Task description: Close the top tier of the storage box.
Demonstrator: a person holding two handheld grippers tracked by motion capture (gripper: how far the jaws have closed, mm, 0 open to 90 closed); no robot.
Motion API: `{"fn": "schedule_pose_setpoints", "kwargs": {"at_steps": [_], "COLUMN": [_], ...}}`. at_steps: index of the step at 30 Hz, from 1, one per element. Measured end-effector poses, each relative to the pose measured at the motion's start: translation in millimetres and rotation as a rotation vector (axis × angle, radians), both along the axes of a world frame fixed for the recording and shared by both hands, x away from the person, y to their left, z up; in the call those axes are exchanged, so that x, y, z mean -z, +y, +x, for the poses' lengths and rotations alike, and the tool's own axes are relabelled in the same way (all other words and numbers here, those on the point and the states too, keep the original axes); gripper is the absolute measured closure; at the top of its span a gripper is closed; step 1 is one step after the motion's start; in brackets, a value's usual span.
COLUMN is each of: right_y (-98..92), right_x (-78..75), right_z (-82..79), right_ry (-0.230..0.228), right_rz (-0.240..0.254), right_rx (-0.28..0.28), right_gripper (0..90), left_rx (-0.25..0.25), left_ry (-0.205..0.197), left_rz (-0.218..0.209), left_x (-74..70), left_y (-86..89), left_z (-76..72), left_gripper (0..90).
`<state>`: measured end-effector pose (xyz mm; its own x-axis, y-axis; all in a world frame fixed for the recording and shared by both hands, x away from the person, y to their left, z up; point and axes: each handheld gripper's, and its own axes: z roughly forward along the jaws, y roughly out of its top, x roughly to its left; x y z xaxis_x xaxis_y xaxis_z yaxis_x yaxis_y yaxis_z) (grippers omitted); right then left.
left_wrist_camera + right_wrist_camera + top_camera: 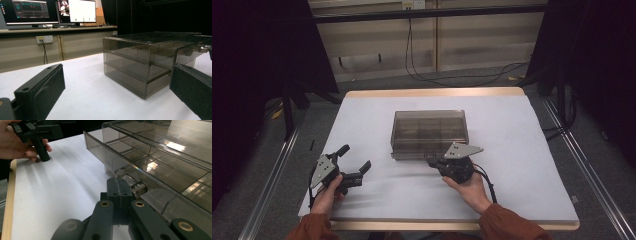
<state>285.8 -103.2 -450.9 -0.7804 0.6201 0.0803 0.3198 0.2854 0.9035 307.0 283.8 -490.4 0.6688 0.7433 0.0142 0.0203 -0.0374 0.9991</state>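
A smoky, see-through drawer box (429, 132) stands in the middle of the white table (512, 165); dividers show inside it (162, 157). My right gripper (431, 161) is at the box's front face, low down. In the right gripper view its jaws (119, 183) are pressed together, with their tips against a small clear drawer handle (138, 188); I cannot tell whether the handle is pinched. My left gripper (356, 157) rests on the table to the left of the box, jaws wide apart and nothing between them. The left gripper view looks at the box's corner (140, 62).
Pale wooden rim (432, 92) shows around the white table cover. Beyond the far edge lie floor cables (452, 77) and a low wall. Monitors (50, 11) stand on a desk in the left gripper view. Dark curtains flank both sides.
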Motion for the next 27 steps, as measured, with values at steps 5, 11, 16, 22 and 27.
{"fn": "schedule_pose_setpoints", "kwargs": {"at_steps": [5, 11, 16, 22, 27], "right_y": [0.1, 0.4, 1.0, 1.9, 2.4], "right_x": [0.0, 0.2, 0.3, 0.4, -0.2], "right_z": [0.9, 2.0, 4.1, 5.7, 7.9], "right_ry": [-0.001, -0.002, -0.003, -0.007, -0.009], "right_rz": [-0.001, -0.007, -0.001, -0.006, -0.004], "right_rx": [0.004, 0.002, 0.006, 0.009, 0.012], "right_gripper": [90.0, 90.0, 90.0, 90.0, 90.0], "left_rx": [0.000, 0.000, 0.001, 0.001, 0.000], "left_ry": [-0.001, -0.001, -0.001, -0.002, -0.001], "left_rz": [0.000, 0.001, 0.001, 0.001, 0.000], "left_x": [0.0, 0.0, -0.1, -0.1, 0.0], "left_y": [0.1, 0.1, 0.1, 0.2, 0.1], "left_z": [0.0, 0.0, -0.1, 0.0, 0.0], "left_gripper": [0.0, 0.0, 0.0, 0.0, 0.0]}}
